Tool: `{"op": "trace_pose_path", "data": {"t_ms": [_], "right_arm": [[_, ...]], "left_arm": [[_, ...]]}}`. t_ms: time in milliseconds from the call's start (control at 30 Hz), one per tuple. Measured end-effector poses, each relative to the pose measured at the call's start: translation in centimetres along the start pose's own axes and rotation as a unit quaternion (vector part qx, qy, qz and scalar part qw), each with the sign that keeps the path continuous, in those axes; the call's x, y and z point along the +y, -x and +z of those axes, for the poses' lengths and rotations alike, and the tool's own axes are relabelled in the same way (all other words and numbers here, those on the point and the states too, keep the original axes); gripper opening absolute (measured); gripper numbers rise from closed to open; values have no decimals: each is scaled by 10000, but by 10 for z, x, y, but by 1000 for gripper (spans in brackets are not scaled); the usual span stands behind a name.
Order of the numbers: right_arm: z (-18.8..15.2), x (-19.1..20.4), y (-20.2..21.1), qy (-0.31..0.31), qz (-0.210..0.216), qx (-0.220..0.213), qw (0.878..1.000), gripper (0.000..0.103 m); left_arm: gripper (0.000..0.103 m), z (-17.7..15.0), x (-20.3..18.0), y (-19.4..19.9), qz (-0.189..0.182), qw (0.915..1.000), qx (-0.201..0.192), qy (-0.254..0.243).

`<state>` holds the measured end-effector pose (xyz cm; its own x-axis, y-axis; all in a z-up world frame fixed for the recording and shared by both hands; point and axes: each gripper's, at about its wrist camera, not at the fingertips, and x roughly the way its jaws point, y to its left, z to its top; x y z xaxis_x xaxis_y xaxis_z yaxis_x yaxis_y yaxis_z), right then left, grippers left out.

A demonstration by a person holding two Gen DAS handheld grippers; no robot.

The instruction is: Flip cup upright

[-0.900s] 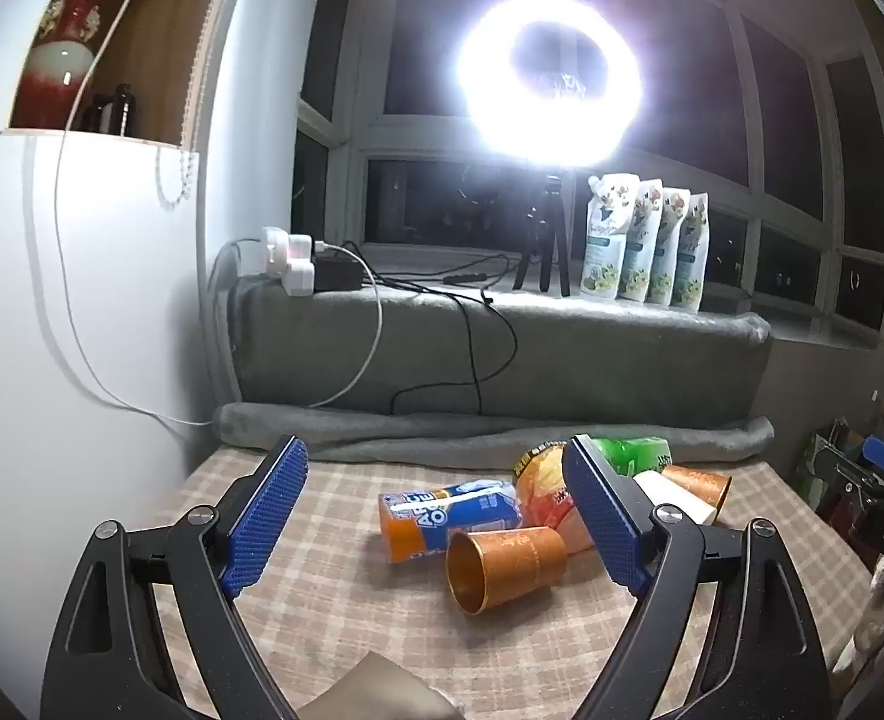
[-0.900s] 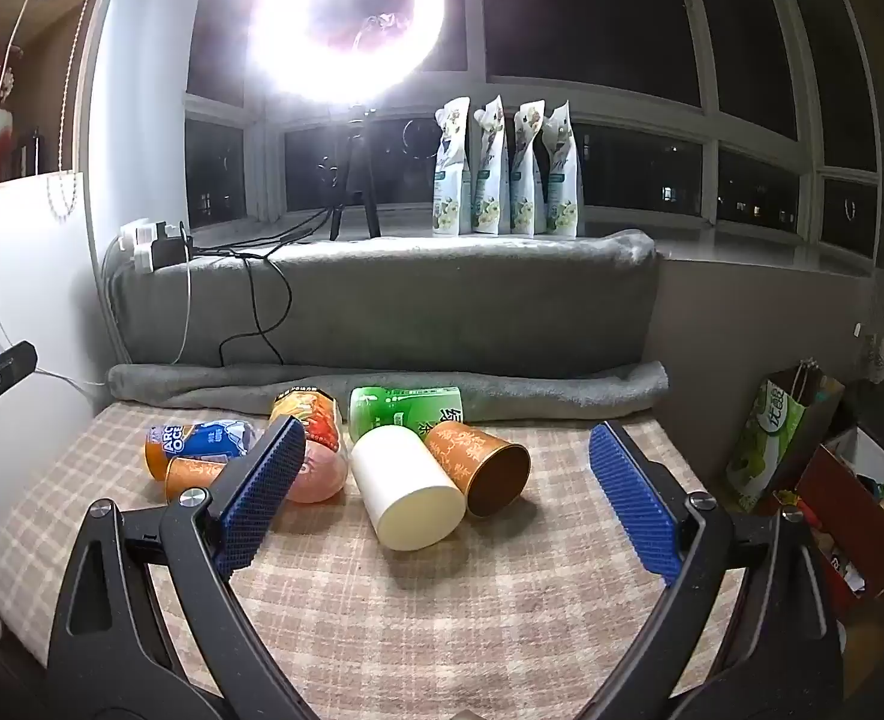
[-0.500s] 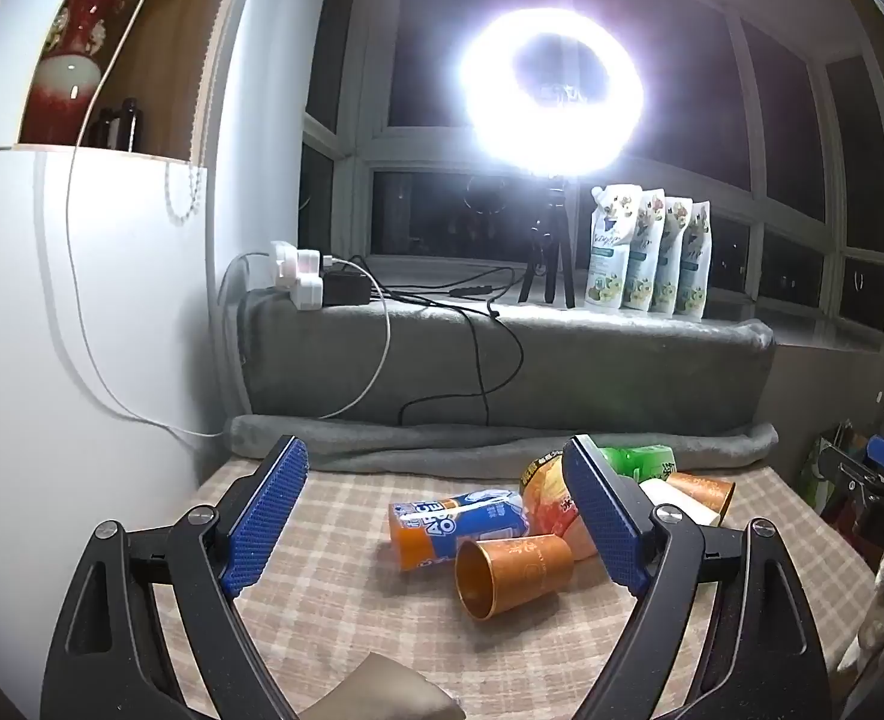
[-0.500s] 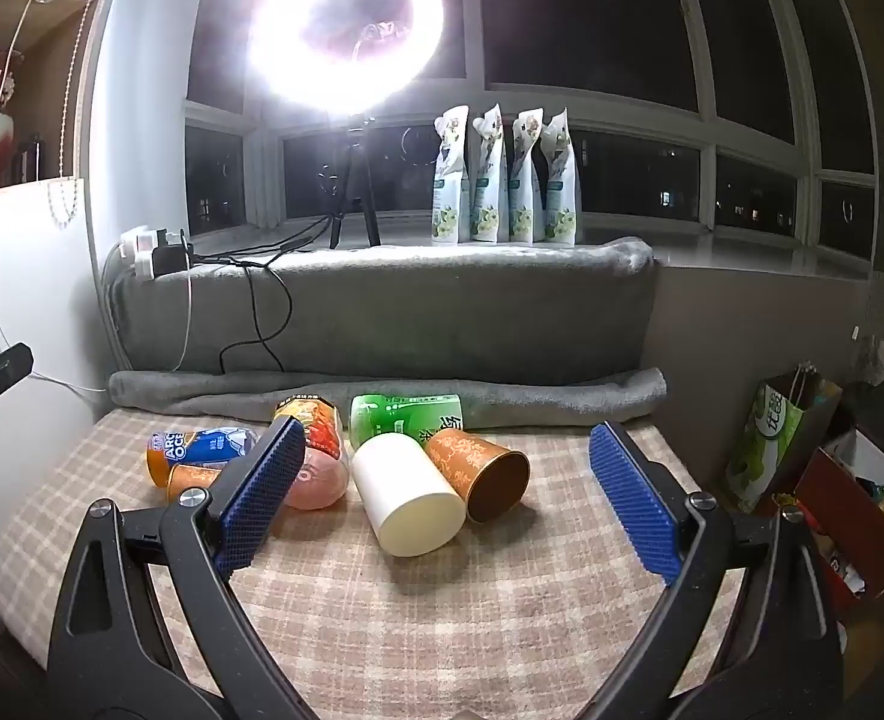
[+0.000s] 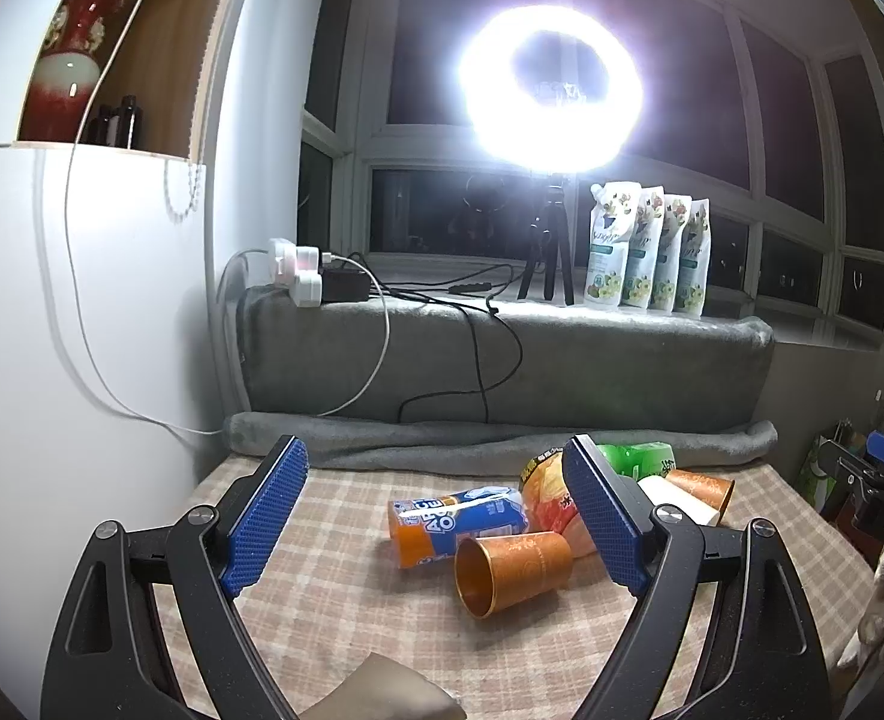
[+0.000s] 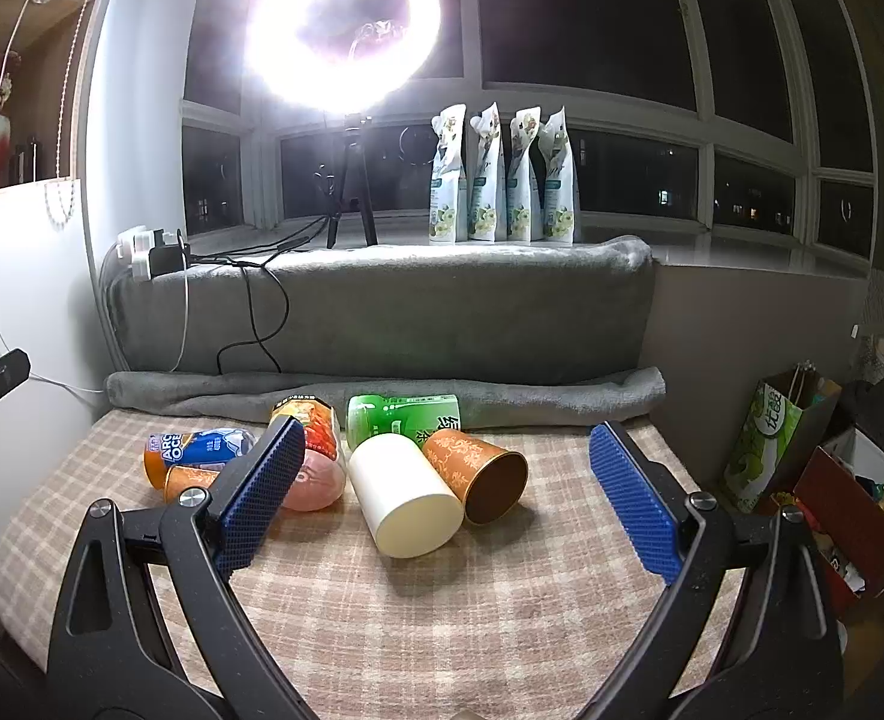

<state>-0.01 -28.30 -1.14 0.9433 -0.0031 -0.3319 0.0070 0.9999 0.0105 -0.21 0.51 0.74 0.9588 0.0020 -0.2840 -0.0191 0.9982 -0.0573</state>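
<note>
Several cups lie on their sides on the checked tablecloth. A small copper cup lies with its mouth toward me in the left wrist view; it shows partly in the right wrist view. A white cup and a larger copper cup lie side by side. My left gripper is open and empty, above and short of the small copper cup. My right gripper is open and empty, short of the white cup.
A blue-orange bottle, a red snack cup and a green bottle lie among the cups. A grey blanket roll lines the back. A ring light and several pouches stand on the sill. Bags sit beyond the right edge.
Both grippers have drawn back and tilted up slightly, so the cups sit a little lower and farther in view. Nothing on the table moved. Both stay open.
</note>
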Motion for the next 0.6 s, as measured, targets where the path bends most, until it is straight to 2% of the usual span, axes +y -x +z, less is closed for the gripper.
{"op": "trace_pose_path", "data": {"t_ms": [600], "right_arm": [[1, 3, -2, 13, 9, 5, 10000, 98]], "left_arm": [[87, -3, 0, -2, 2, 10000, -12, 14]]}}
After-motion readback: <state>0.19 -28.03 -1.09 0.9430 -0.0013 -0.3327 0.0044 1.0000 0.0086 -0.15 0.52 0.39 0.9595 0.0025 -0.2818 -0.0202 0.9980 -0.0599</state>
